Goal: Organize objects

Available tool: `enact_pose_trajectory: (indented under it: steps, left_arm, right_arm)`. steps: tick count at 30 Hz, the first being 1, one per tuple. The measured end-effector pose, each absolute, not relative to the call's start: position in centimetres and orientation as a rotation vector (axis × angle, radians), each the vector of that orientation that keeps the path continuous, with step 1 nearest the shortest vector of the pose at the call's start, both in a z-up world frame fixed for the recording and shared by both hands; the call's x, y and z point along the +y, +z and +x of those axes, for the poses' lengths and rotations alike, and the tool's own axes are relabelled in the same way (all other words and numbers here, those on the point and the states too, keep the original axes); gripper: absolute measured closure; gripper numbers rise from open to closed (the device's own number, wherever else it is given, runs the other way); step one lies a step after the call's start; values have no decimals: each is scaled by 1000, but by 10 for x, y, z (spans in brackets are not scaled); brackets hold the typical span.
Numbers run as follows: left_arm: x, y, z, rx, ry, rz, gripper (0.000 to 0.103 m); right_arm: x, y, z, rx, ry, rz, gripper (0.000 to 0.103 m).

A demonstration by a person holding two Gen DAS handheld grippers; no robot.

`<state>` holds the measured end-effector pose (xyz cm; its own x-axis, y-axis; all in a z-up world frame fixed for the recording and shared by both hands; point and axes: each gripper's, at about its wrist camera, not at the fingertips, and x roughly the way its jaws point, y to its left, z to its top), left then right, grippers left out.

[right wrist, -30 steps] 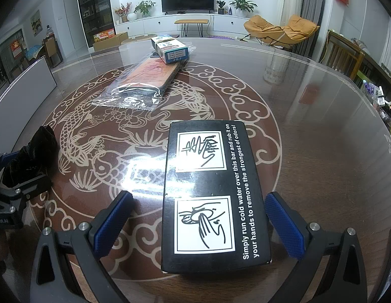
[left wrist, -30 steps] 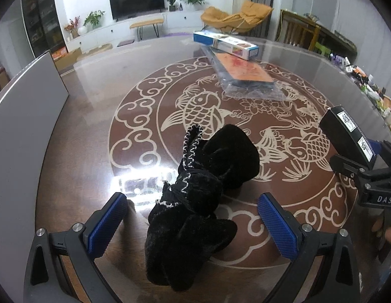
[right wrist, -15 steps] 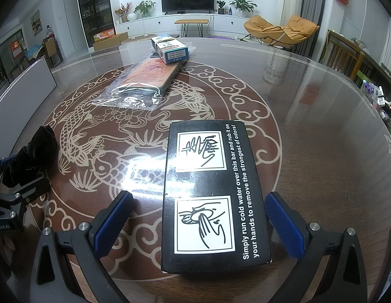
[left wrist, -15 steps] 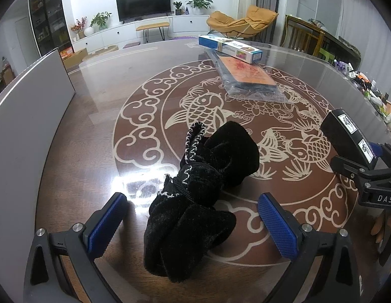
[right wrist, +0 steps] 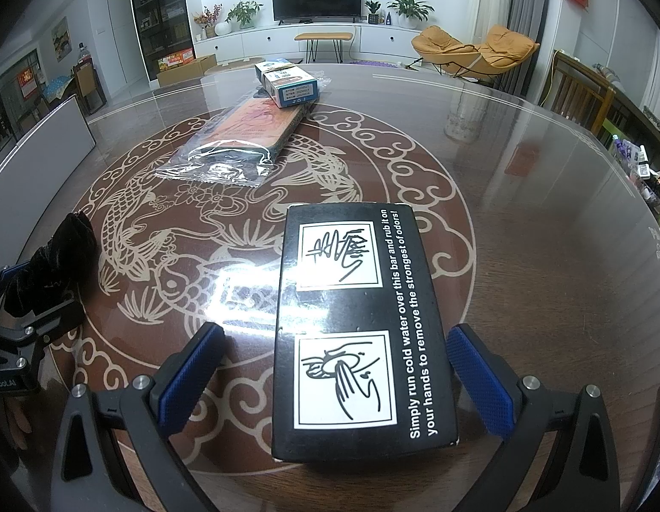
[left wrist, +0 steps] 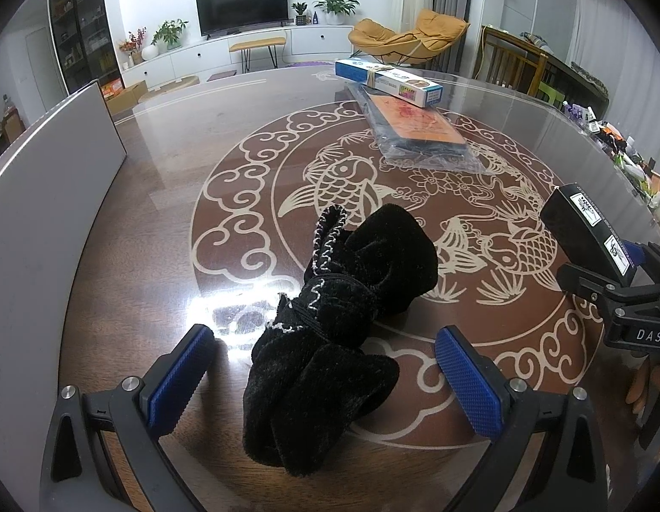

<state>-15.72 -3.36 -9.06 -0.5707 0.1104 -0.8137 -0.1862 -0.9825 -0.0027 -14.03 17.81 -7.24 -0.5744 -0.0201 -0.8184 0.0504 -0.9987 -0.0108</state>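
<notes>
A crumpled black velvet cloth with white stitching lies on the round glass-topped table. My left gripper is open and straddles the cloth's near end; neither blue pad touches it. A black box with white printed instructions lies flat in front of my right gripper, which is open with the box's near half between its fingers. The right pad sits close to the box's edge and the left pad stands apart. The box is to the right of the cloth, and the cloth also shows at the right wrist view's left edge.
At the table's far side lies a flat orange pack in clear plastic, with a blue and white carton resting on its far end. A grey panel stands along the left edge. Small clutter lines the right rim.
The left gripper's view has tilted up a little, showing more of the room, while the cloth stays between its fingers. The right gripper and the black box have not moved.
</notes>
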Motion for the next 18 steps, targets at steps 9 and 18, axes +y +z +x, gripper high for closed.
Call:
enact_pose_trajectory:
  steps: [9,18]
  left_arm:
    - [-35,-90,-157,122,2641,-1360,0]
    - [-36,-90,-156,126,2640,-1363,0]
  right_arm:
    - [179,-72,-139,50,-2752,1431,0]
    - [179,-72,-139,51,-2752,1429,0]
